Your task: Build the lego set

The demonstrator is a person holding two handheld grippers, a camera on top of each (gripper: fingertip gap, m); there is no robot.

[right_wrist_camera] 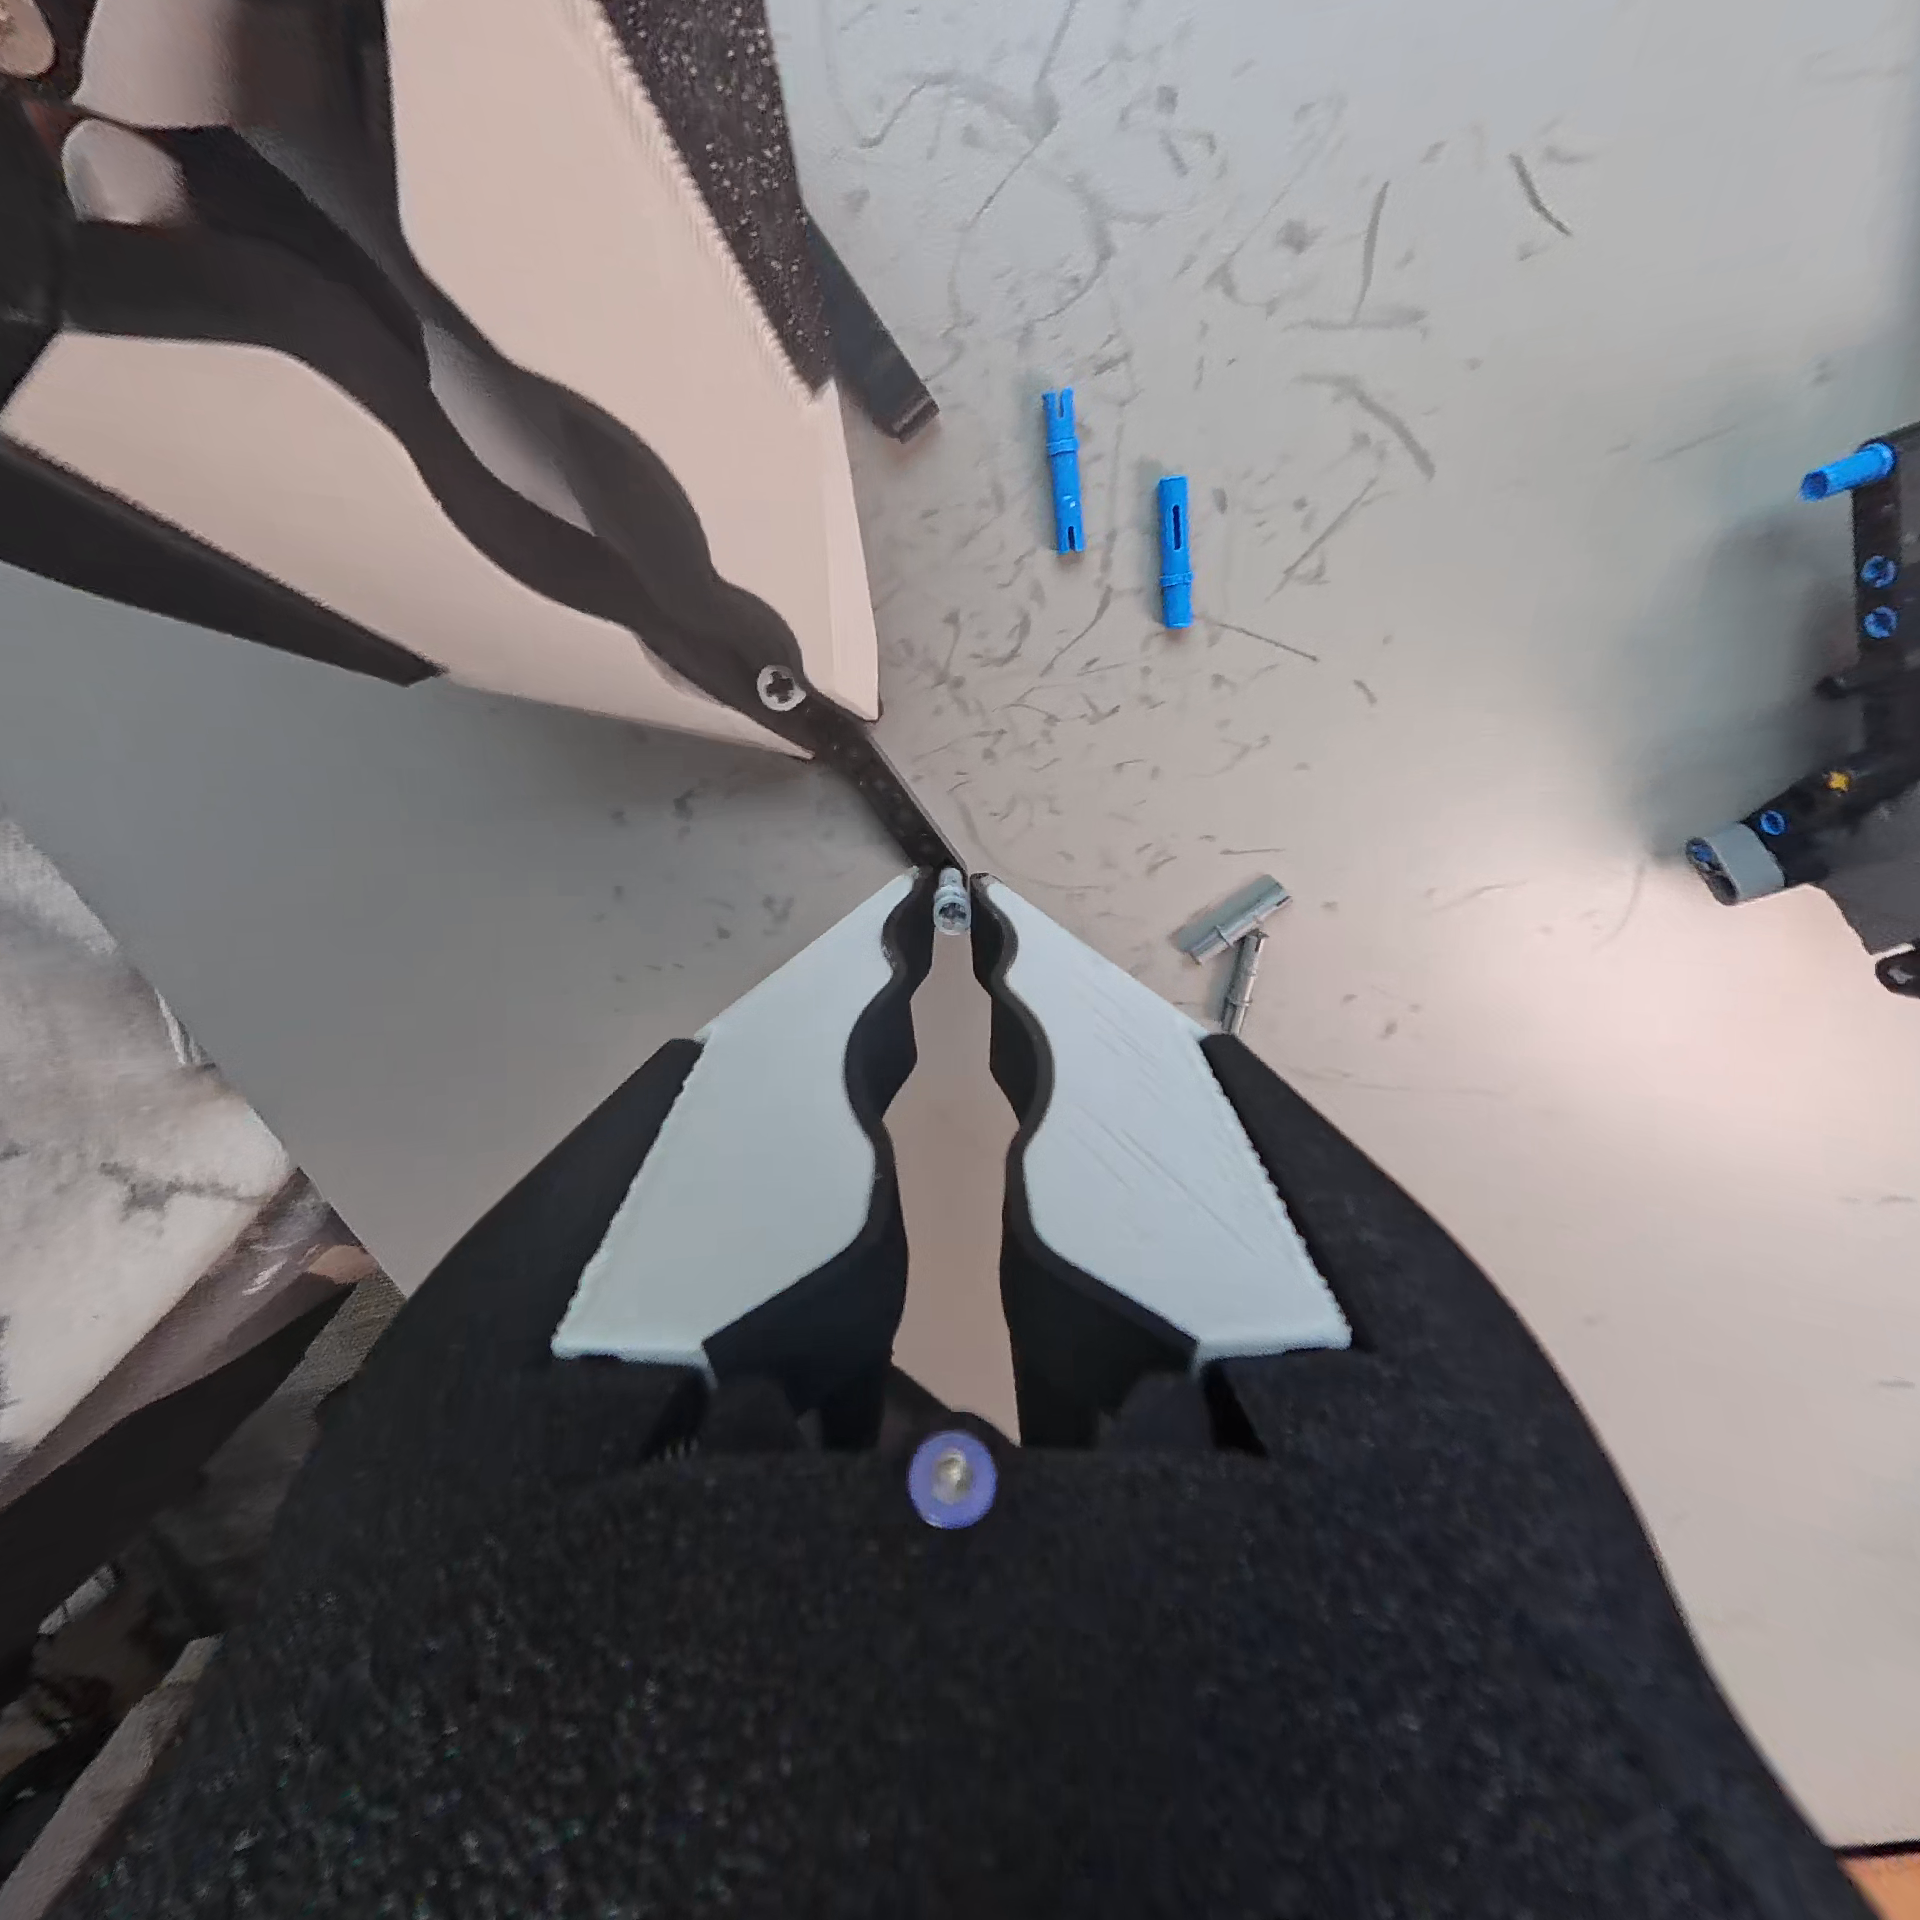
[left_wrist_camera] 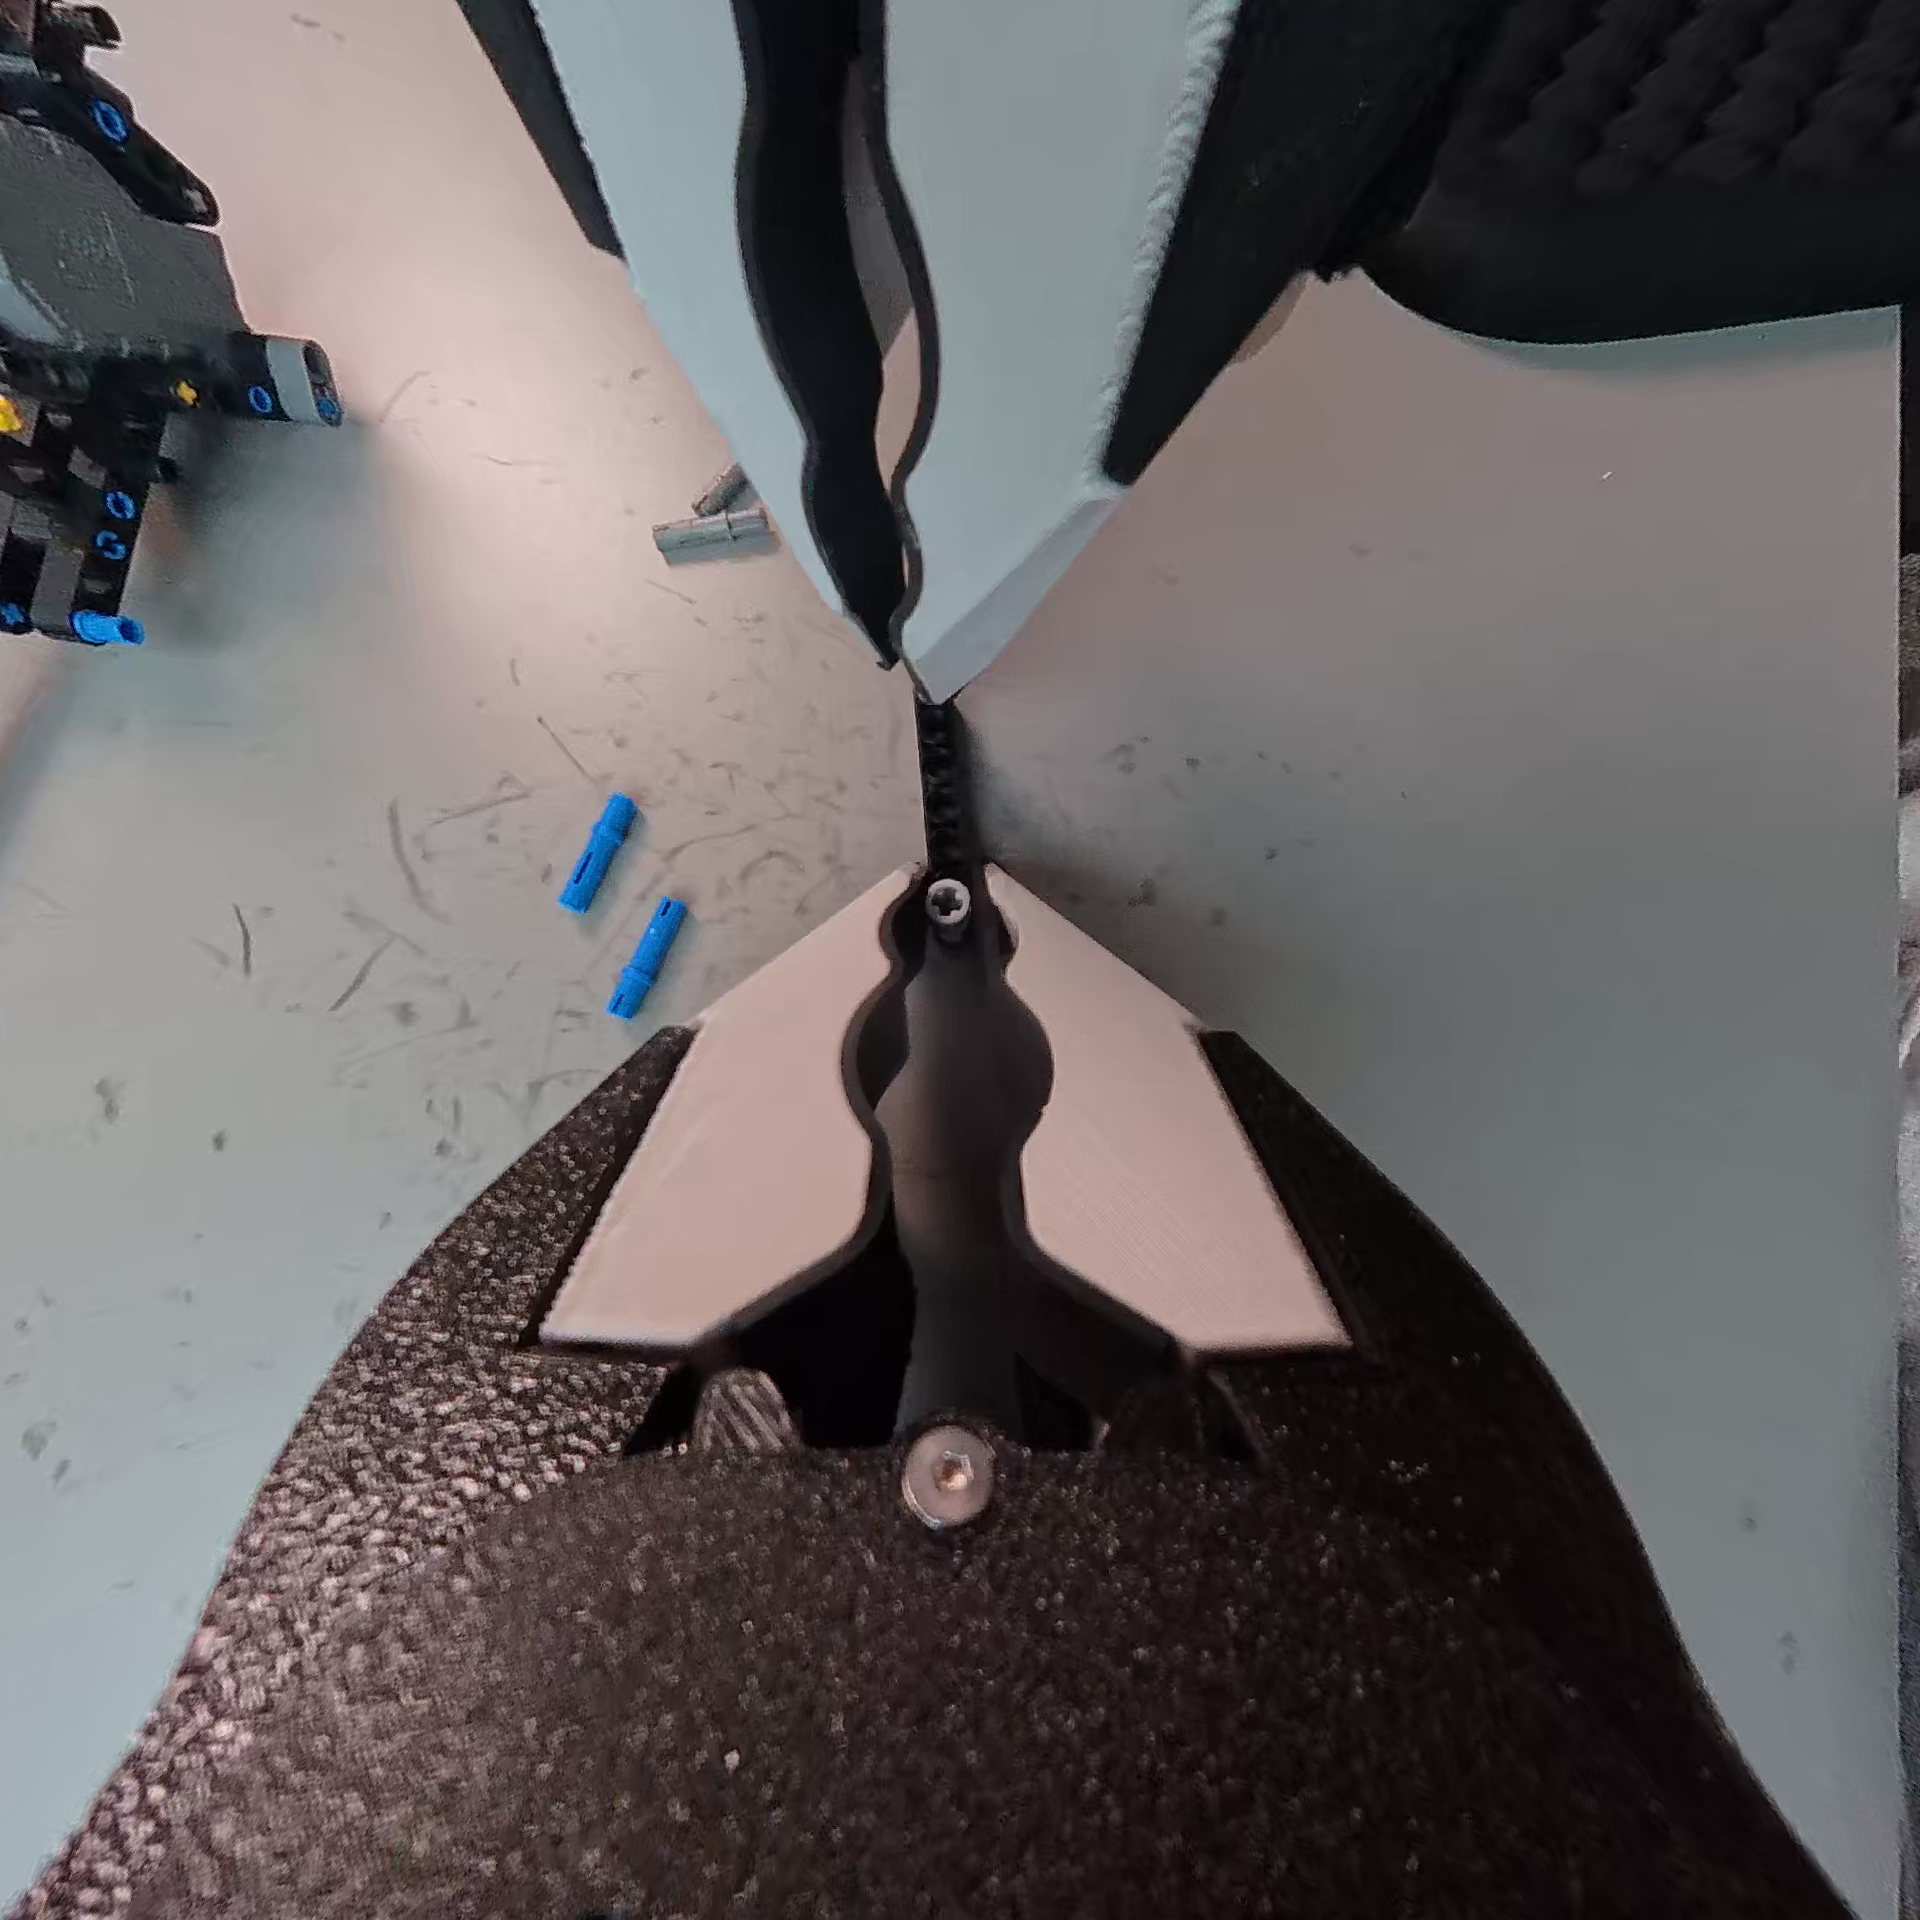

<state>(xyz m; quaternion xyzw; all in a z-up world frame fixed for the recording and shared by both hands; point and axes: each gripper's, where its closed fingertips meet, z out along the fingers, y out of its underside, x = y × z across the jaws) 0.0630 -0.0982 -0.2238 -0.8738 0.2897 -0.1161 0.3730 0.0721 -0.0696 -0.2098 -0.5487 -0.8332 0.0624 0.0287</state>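
Pin-fitting step judged in hand: left gripper (left_wrist_camera: pixel 948 883) pinches a black beam (left_wrist_camera: pixel 940 779), right gripper (right_wrist_camera: pixel 951 896) pinches a grey pin (right_wrist_camera: pixel 950 910) at its end, above the tabletop (right_wrist_camera: pixel 1455 1143); next, axial alignment with a hole.

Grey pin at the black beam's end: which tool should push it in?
Right. The right tool is shut on the grey pin, at the end of the black beam; the left tool is shut on that beam, probably best left bracing it.
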